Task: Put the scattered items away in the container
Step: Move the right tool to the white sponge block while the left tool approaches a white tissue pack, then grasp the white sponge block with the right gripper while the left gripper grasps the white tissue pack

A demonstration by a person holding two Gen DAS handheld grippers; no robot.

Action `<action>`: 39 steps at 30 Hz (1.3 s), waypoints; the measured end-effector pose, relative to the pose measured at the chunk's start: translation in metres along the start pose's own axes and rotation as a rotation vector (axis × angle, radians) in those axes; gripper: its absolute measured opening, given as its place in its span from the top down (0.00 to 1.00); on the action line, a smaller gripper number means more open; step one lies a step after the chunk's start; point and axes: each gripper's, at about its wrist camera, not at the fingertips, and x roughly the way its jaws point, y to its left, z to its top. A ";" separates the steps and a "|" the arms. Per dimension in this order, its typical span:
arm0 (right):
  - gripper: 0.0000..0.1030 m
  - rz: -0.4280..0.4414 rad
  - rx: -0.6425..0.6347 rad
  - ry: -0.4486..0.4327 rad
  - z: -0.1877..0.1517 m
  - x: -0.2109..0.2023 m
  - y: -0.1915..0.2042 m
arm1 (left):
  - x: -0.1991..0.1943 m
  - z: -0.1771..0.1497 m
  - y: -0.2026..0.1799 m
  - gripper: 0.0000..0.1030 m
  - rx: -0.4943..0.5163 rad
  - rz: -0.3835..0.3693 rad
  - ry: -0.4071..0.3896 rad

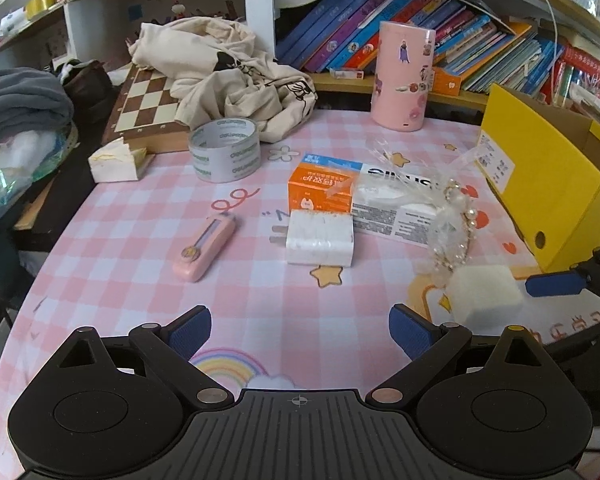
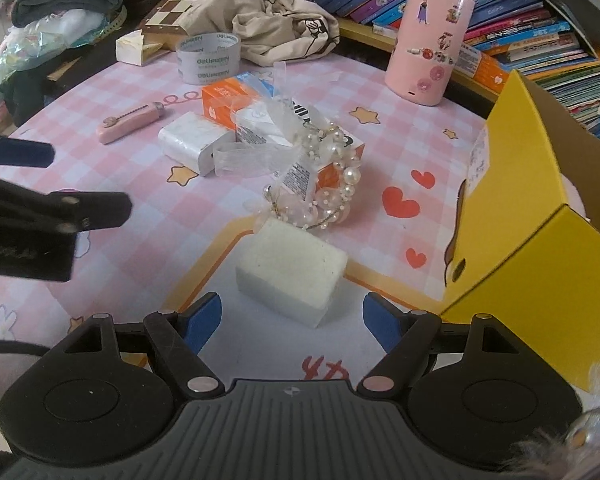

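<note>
On the pink checked tablecloth lie a white sponge block (image 2: 292, 270), a pearl tiara with clear ribbon (image 2: 332, 184), an orange-and-white box (image 1: 360, 194), a white charger plug (image 1: 320, 236), a pink utility knife (image 1: 204, 246) and a tape roll (image 1: 225, 148). The open yellow cardboard box (image 2: 532, 216) stands at the right. My right gripper (image 2: 292, 326) is open, with the sponge just ahead between its fingers. My left gripper (image 1: 300, 336) is open and empty, short of the charger. The sponge (image 1: 484, 294) and yellow box (image 1: 540, 184) also show in the left wrist view.
A pink sticker-covered cylinder (image 1: 404, 76) stands at the back. A cream cloth bag (image 1: 228, 72) lies over a chessboard (image 1: 148, 104). A small white carton (image 1: 114, 162) sits at the left edge. Bookshelves (image 1: 460, 36) run behind the table; clothes (image 1: 20, 100) pile at left.
</note>
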 end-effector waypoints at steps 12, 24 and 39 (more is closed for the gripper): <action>0.31 0.035 -0.008 0.001 0.011 0.015 -0.006 | 0.042 0.027 -0.009 0.12 0.047 0.001 -0.027; 0.31 0.050 0.004 -0.001 0.012 0.018 -0.009 | 0.068 0.042 -0.021 0.38 0.098 0.002 -0.020; 0.47 0.067 -0.007 -0.012 0.011 0.015 -0.008 | 0.058 0.039 -0.017 0.50 0.100 -0.038 -0.024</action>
